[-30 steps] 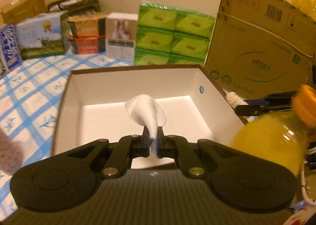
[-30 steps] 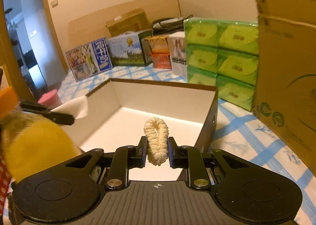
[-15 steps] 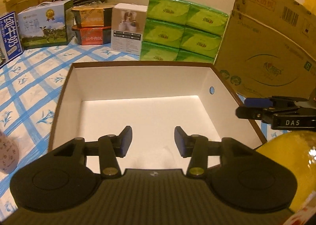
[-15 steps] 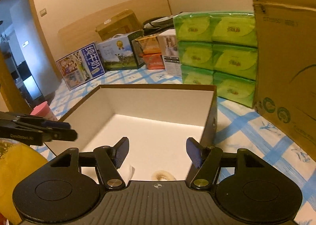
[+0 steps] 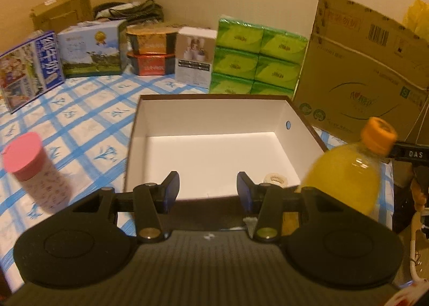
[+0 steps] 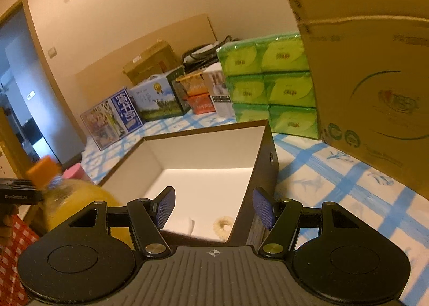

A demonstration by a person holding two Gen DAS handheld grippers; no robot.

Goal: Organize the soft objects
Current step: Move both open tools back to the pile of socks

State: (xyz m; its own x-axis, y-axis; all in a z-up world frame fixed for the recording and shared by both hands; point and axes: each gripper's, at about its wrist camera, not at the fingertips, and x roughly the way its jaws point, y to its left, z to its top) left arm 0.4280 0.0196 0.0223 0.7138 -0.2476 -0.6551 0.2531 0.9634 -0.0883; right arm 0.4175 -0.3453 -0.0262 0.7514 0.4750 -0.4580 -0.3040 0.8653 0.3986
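My jaws stand spread and empty on both the left gripper (image 5: 206, 188) and the right gripper (image 6: 213, 208) — nothing between them. The scrunchie (image 6: 222, 225) and tissue (image 6: 180, 225) lie in the box (image 5: 214, 97). A juice bottle (image 5: 346, 171) crowds its near corner — a pink cup (image 5: 32, 163) stands left.

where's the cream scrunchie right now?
Both wrist views show the cream scrunchie lying on the open box floor, in its near right corner, with the white tissue to its left.

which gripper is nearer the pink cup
Left. The pink cup stands just left of the left gripper; from the right gripper it sits beyond the juice bottle.
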